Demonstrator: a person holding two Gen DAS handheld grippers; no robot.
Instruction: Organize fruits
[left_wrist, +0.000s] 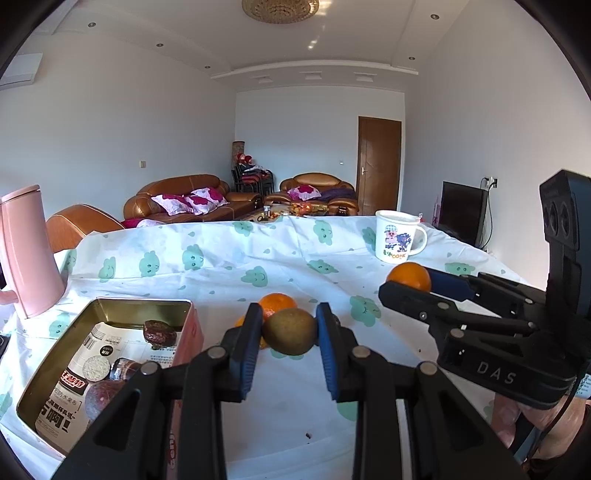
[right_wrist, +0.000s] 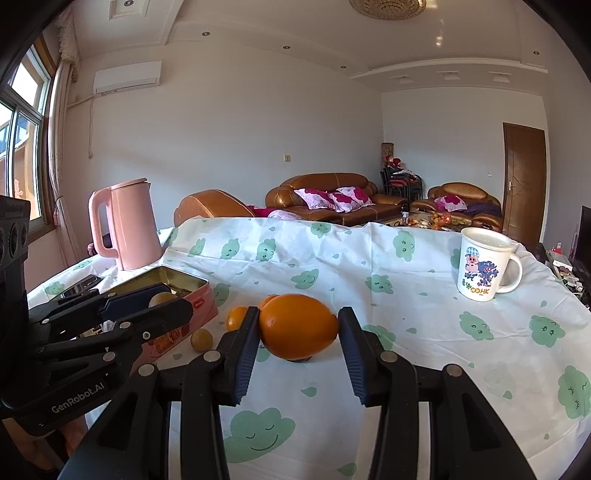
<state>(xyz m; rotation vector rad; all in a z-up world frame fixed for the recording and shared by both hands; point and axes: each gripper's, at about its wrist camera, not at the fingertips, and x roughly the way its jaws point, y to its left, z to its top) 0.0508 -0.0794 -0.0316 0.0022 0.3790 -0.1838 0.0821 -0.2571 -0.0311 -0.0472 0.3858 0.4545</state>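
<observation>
Gripping a kiwi (left_wrist: 290, 331), left gripper (left_wrist: 286, 334) has its fingers clamped on both sides, just above the table (left_wrist: 221, 266) w/ an orange (left_wrist: 277, 303) right behind. Right gripper (right_wrist: 297, 330) squeezes a bigger orange (right_wrist: 298, 325) between its fingers, also lifted off the cloth. Tin (left_wrist: 55, 369) sits at left, open, w/ dark fruits inside. Small oranges (right_wrist: 236, 317) lie beside it. Mug (right_wrist: 484, 269) and pink kettle (right_wrist: 127, 225) stand farther back.

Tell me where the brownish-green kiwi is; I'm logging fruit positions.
In the left wrist view the brownish-green kiwi sits between the left gripper fingers, right of the open tin box.
</observation>
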